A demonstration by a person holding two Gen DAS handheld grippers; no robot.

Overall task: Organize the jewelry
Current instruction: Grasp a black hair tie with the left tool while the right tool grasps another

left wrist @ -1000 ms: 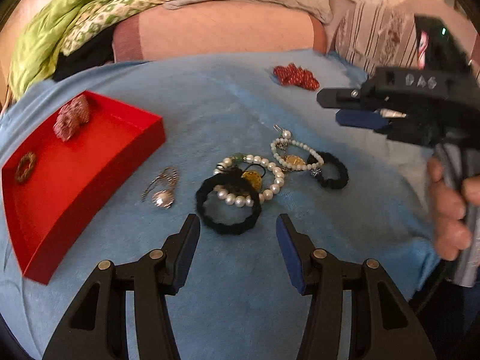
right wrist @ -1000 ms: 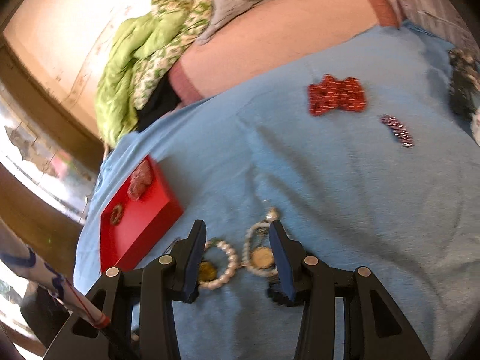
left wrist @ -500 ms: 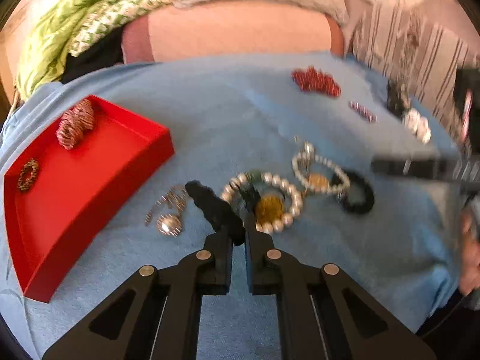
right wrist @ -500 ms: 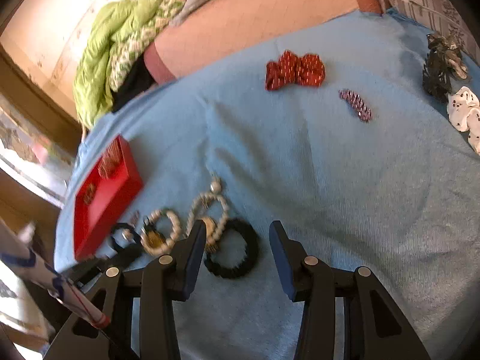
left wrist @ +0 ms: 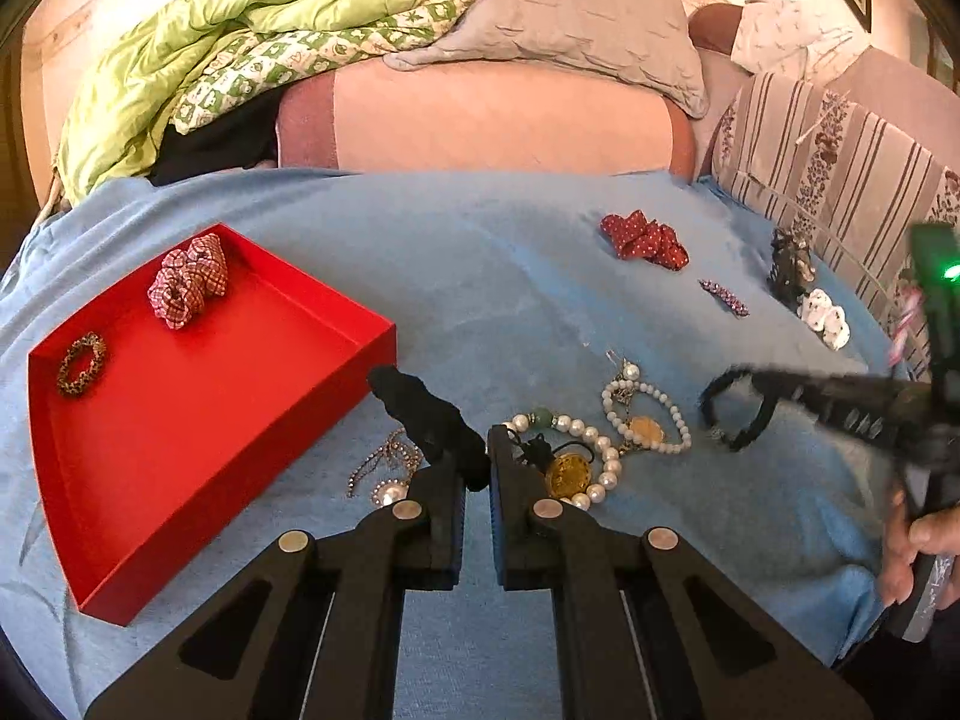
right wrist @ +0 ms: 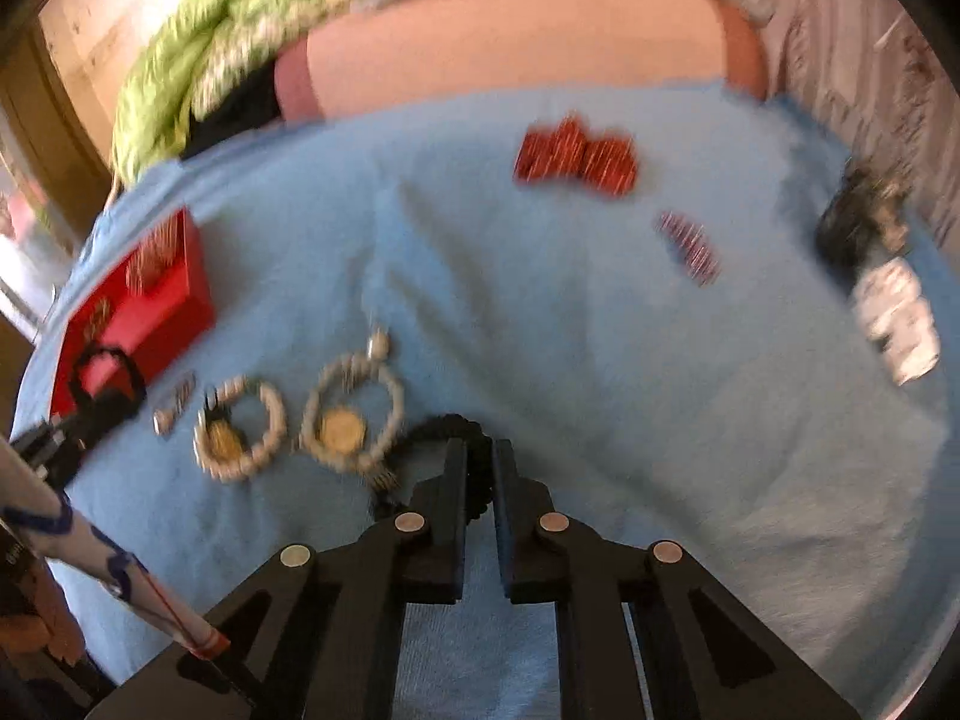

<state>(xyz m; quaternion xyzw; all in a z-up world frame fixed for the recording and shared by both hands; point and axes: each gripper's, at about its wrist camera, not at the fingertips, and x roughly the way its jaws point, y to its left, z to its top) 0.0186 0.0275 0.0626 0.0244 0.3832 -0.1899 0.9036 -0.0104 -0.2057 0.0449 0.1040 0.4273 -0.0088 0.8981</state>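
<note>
Two black bracelets: one at 6 o'clock, another at 3 o'clock. Two pearl bracelets lie between them. One red tray at 9 o'clock holds two scrunchies: plaid and leopard. One red scrunchie sits at 1 o'clock, with one beaded clip beside it.

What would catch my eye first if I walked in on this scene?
Likely the bright red tray at the left on the blue cloth, with two fabric scrunchies inside. Next, the pearl bracelets heaped mid-cloth. The left gripper pinches a black bracelet; the right gripper pinches another black band.
</note>
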